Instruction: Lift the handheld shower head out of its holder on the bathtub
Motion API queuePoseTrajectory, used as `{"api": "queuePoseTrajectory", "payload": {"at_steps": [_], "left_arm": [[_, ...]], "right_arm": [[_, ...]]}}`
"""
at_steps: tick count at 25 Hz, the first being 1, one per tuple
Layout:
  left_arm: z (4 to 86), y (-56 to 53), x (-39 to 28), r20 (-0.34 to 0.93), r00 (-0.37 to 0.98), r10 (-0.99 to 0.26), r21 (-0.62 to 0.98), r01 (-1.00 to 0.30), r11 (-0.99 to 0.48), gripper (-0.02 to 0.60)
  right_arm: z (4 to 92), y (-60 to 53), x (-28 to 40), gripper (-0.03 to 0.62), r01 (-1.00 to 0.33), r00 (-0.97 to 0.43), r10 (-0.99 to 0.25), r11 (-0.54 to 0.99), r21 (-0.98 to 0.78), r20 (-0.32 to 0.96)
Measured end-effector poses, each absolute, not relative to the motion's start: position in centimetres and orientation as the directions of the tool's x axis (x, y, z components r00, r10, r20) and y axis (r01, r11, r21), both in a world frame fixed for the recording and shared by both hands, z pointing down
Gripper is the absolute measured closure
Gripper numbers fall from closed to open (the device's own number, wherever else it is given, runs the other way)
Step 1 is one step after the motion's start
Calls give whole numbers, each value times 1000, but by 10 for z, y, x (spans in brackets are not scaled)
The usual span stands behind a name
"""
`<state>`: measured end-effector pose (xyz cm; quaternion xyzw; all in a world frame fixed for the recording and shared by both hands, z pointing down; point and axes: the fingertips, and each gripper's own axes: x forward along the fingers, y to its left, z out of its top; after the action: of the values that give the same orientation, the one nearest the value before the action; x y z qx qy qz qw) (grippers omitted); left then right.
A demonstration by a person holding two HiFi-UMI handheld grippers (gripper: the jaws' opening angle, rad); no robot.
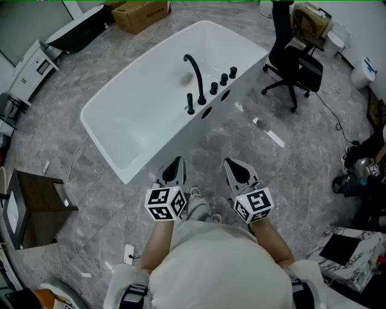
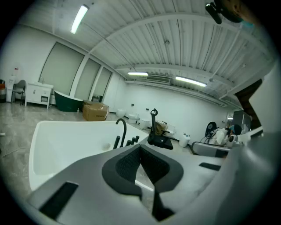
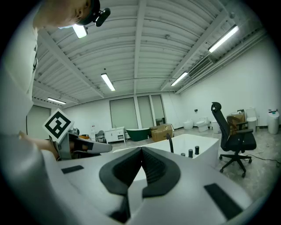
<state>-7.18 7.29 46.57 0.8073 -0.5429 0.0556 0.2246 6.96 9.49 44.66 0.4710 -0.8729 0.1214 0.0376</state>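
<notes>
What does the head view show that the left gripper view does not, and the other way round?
Only the head view: the marker cubes on the left gripper and right gripper. Only the left gripper view: ceiling lights, a dark green tub and the left jaws, shut and empty. Both: the white bathtub, black faucet, office chair, cardboard box.

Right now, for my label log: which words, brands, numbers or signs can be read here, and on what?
No words or numbers can be read anywhere.
Left cube: black-and-white square markers, no letters.
Right cube: the same, no letters.
Box: any print is too small to read.
</notes>
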Motion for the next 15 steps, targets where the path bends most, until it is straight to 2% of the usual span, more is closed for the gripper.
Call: {"api": "queuePoseTrajectory", "payload": {"at_steps": [6, 15], "left_arm": [[465, 151, -52, 335, 406, -850, 298, -902, -314, 561], [452, 181, -46, 302, 396, -867, 292, -905, -311, 561]], "right_arm": [[449, 168, 85, 574, -828, -559, -808, 530, -183, 189], [437, 196, 87, 574, -814, -580, -798, 558, -162, 162]]}}
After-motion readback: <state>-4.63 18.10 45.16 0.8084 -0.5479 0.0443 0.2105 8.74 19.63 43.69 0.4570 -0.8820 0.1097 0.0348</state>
